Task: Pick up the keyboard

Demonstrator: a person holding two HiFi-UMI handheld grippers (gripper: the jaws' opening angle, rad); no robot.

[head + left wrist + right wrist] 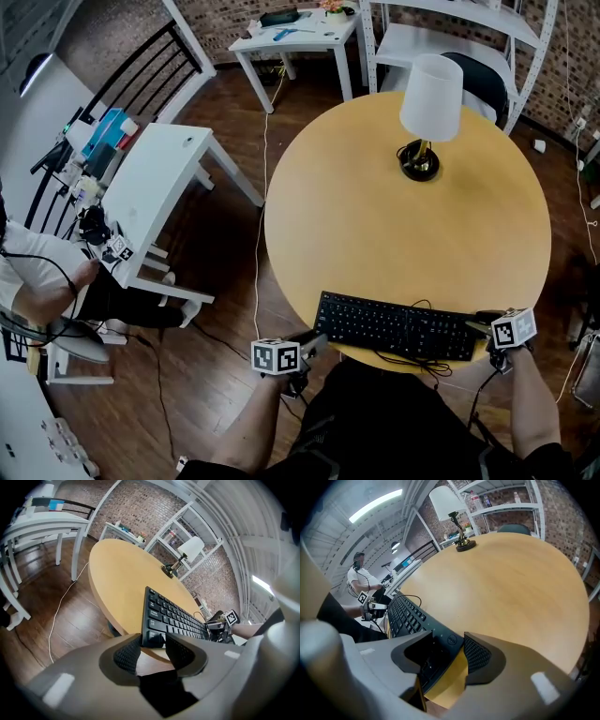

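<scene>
A black keyboard [394, 328] lies along the near edge of the round wooden table [375, 206], its cable looping off the front. My left gripper [314, 345] is at the keyboard's left end, just off the table rim. In the left gripper view my left gripper [153, 651] is open, and the end of the keyboard [173, 616] sits in the gap at the jaw tips. My right gripper [483, 328] is at the right end. In the right gripper view my right gripper [447, 656] straddles the corner of the keyboard [405, 613], open, with bare table beside one pad.
A white-shaded lamp [429, 108] stands at the far side of the table. A white desk [159, 178] with clutter and a seated person [37, 272] are at the left. White shelving [450, 28] and a small white table [291, 37] stand behind. A cable [258, 234] runs across the floor.
</scene>
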